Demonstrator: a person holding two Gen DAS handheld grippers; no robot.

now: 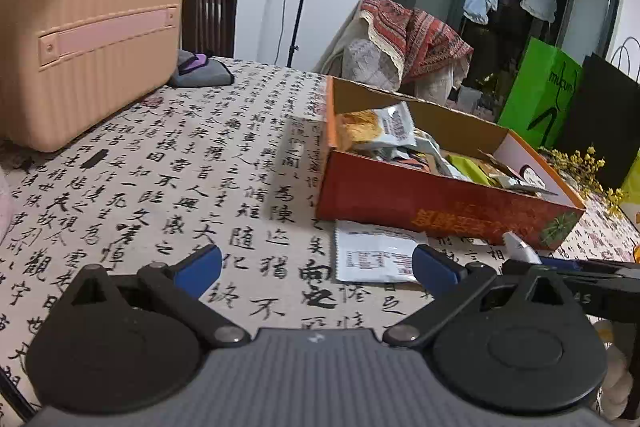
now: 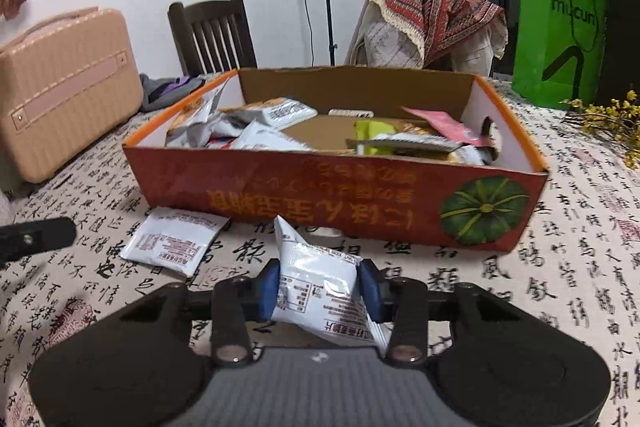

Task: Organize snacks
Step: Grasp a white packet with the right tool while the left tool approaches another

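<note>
An orange cardboard box (image 2: pixel 280 187) with a pumpkin picture stands on the calligraphy tablecloth and holds several snack packets (image 2: pixel 276 113). In the right wrist view my right gripper (image 2: pixel 318 287) is shut on a white snack packet (image 2: pixel 316 267), just in front of the box's near wall. Another white packet (image 2: pixel 172 239) lies flat on the cloth left of it. In the left wrist view my left gripper (image 1: pixel 316 261) stands open with nothing between its fingers. That flat packet (image 1: pixel 376 253) lies just ahead of its right finger, beside the box (image 1: pixel 400 195).
A pink hard case (image 1: pixel 88 39) stands at the table's left with a grey and purple pouch (image 1: pixel 202 69) beside it. A dark wooden chair (image 2: pixel 212 31) is behind. A green bag (image 2: pixel 560 35), a black bag (image 1: pixel 608 115) and yellow flowers (image 2: pixel 608 119) crowd the right edge.
</note>
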